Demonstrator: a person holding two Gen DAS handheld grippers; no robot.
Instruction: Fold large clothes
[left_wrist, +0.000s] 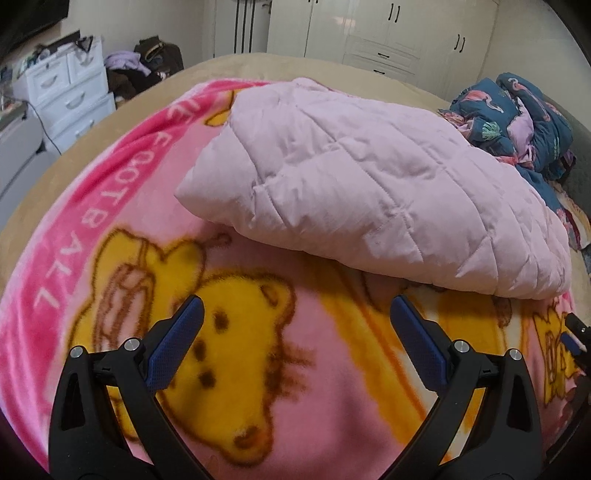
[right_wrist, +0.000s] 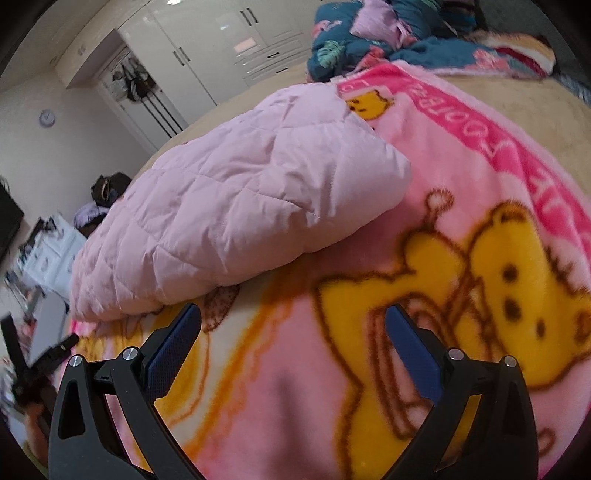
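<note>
Left wrist view first. Left gripper hovering low over the pink cartoon blanket, fingers spread wide, nothing between the blue pads. Pointing roughly toward 12 o'clock at the folded pale pink quilted garment, which lies on the blanket just ahead, near edge a little beyond the fingertips, not touching them. Rounded folded corner of the garment sticking out toward 10 o'clock. Bare blanket open from 7 to 10 o'clock, hot-pink lettered border curving along that side, tan bedding past it. Crumpled dark blue floral bedding bunched at 2 o'clock, right up against the garment's far side. White drawers at 10 o'clock, off the bed. Tip of the right gripper peeking in at 3 o'clock.

Right wrist view. Right gripper also low over the blanket, spread wide and empty too. Garment from 9 to 12 o'clock, lower corner just beside the left-hand fingertip; contact impossible to call. Plenty of open blanket from 1 to 5 o'clock. Floral bedding at 12 to 1 o'clock. White wardrobe at 11 o'clock.
</note>
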